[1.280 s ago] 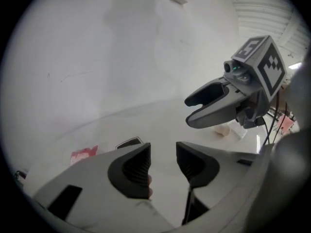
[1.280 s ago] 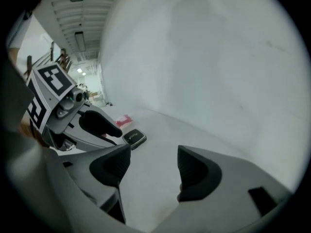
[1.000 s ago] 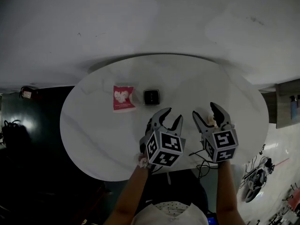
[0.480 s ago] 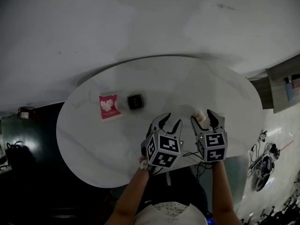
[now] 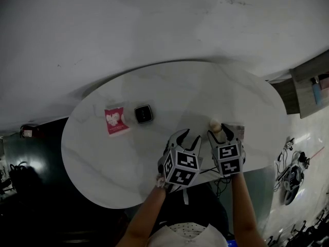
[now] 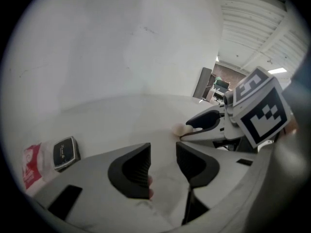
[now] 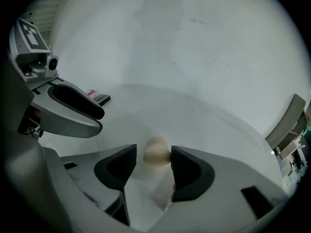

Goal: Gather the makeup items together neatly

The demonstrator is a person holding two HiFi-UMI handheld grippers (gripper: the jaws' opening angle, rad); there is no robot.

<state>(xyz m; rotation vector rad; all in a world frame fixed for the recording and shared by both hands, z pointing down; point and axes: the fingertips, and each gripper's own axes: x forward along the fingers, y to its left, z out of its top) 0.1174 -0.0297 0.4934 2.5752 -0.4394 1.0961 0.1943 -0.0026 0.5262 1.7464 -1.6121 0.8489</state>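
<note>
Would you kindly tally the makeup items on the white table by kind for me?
Red packet: 1
Black compact: 1
Beige sponge: 1
Total: 3

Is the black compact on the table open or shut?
Shut: the black compact lies flat as one square block, lid down, no inside showing.

Looking down on a round white bench (image 5: 180,96) standing on pale floor (image 5: 154,24), dark cables (image 5: 293,176) lying at right below a grey shelf (image 5: 303,86).
</note>
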